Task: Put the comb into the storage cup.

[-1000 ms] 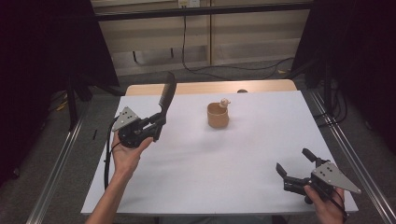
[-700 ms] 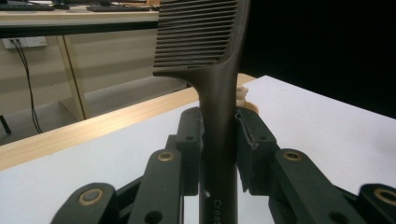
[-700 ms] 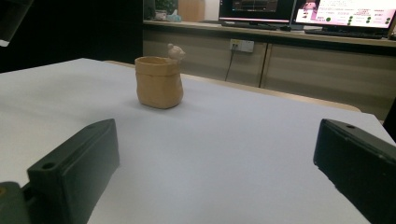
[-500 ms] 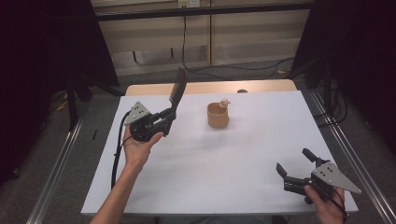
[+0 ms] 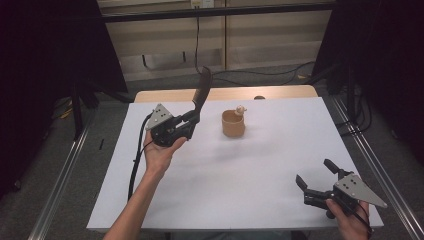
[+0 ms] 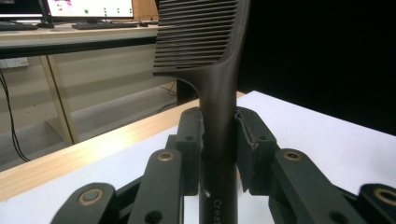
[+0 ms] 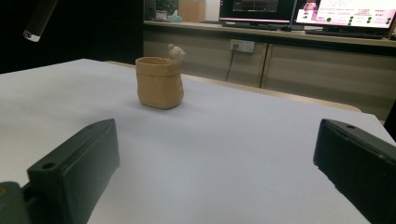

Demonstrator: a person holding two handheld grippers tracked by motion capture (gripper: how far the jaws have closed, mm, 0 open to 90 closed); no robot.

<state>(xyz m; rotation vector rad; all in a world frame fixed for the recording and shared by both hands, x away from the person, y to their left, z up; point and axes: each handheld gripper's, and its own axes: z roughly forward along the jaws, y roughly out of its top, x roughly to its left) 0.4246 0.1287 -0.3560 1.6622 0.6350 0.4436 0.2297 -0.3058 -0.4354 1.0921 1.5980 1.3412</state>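
One black comb [image 5: 202, 89] stands nearly upright, its handle clenched in the left tool [image 5: 191, 118], teeth end up. Just to that tool's right on the surface [image 5: 250, 170] sits the tan cup [image 5: 233, 124], well apart from the right tool [image 5: 318, 180], which gapes empty.

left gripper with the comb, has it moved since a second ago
Yes. In the high view the left gripper, shut on the black comb, has moved rightward across the table, closer to the tan pot, which stayed put.
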